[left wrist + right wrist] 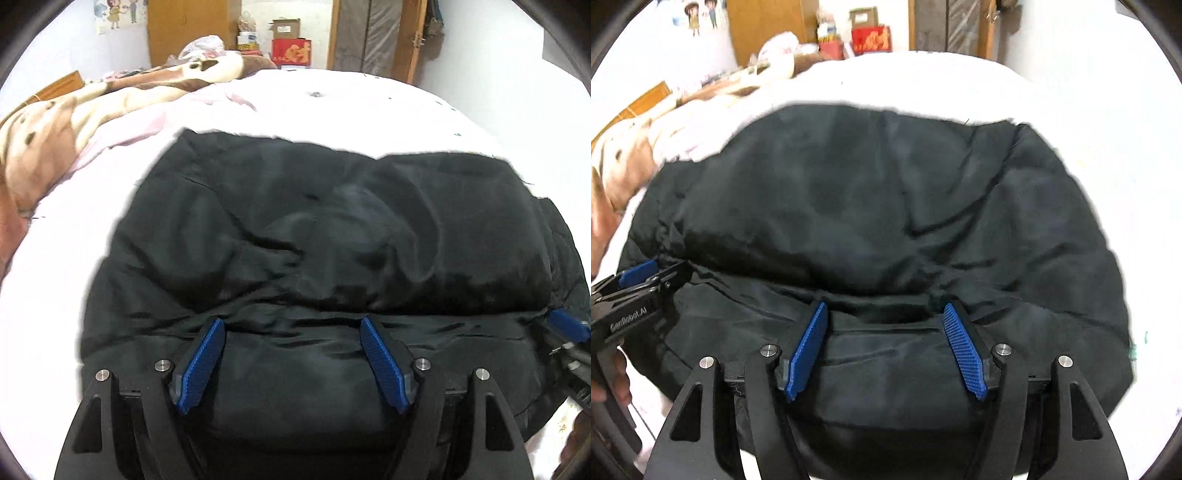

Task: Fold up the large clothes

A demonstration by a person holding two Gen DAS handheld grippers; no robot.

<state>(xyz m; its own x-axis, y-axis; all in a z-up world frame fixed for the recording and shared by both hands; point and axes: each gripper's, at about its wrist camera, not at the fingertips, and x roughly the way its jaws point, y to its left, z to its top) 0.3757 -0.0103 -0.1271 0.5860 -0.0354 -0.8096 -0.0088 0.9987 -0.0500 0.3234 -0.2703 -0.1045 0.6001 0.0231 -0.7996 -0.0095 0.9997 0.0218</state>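
A large black padded jacket (332, 236) lies folded in a thick bundle on a white bed (332, 103); it also fills the right wrist view (886, 206). My left gripper (293, 325) is open, its blue pads (203, 365) spread over the jacket's near fold, with cloth lying between them. My right gripper (884, 310) is open too, blue pads (964, 350) apart over the near fold further right. The right gripper's tip shows at the left view's right edge (569, 328). The left gripper shows at the right view's left edge (639, 280).
A brown and cream blanket (74, 122) is heaped along the bed's left side. Beyond the bed stand a wooden wardrobe (184, 29), a red box (291, 51) with cartons, and a door (373, 37). White sheet shows left, right and behind the jacket.
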